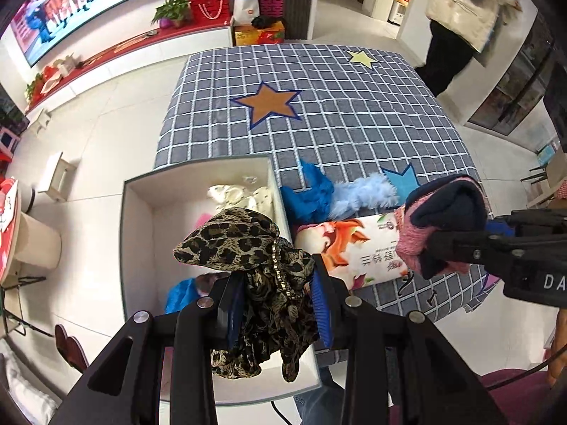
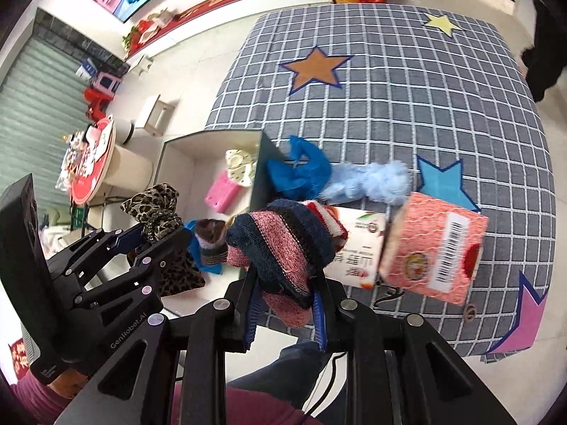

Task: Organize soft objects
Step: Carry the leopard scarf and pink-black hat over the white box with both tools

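Left wrist view: left gripper (image 1: 278, 285) clamps a leopard-print scarf (image 1: 244, 244) above the open white box (image 1: 138, 212); trailing folds could snag its near rim. Right gripper (image 2: 283, 304) pinches a pink-and-navy knit sock (image 2: 283, 248) beside the box, over its table-side wall (image 2: 262, 173), which obstructs entry. Beyond that wall lie blue cloth (image 1: 308, 194), fluffy piece (image 1: 365, 194), tissue pack (image 1: 351, 248).
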The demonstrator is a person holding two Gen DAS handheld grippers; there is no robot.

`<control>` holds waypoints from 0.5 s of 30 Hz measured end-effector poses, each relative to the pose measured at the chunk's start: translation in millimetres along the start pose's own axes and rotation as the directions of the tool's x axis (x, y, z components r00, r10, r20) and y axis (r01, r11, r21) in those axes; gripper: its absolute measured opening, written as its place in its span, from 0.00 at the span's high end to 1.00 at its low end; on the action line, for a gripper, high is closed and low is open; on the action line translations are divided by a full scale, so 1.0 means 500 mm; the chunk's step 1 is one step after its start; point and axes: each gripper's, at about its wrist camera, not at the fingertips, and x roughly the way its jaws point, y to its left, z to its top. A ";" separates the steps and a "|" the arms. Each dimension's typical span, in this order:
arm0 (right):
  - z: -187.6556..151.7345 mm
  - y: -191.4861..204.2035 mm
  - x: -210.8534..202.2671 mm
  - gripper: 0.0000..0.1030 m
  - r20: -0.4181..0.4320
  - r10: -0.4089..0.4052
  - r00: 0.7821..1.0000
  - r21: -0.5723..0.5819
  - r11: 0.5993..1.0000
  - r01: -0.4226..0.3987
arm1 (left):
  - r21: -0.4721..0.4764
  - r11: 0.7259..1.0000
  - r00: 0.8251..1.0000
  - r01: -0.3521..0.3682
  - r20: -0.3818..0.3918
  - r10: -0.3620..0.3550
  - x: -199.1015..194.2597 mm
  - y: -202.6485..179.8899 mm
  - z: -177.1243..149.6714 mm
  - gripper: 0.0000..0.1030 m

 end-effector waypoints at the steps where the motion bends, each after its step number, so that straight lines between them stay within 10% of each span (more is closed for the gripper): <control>1: 0.000 0.008 0.004 0.75 -0.004 0.000 1.000 -0.008 1.000 0.000 | -0.002 1.000 1.000 -0.004 -0.001 0.004 -0.001 0.005 -0.004 0.64; 15: -0.001 0.114 0.054 0.74 -0.054 0.016 0.998 -0.119 0.993 -0.022 | -0.100 0.993 0.998 -0.059 -0.022 0.057 -0.015 0.091 -0.073 0.64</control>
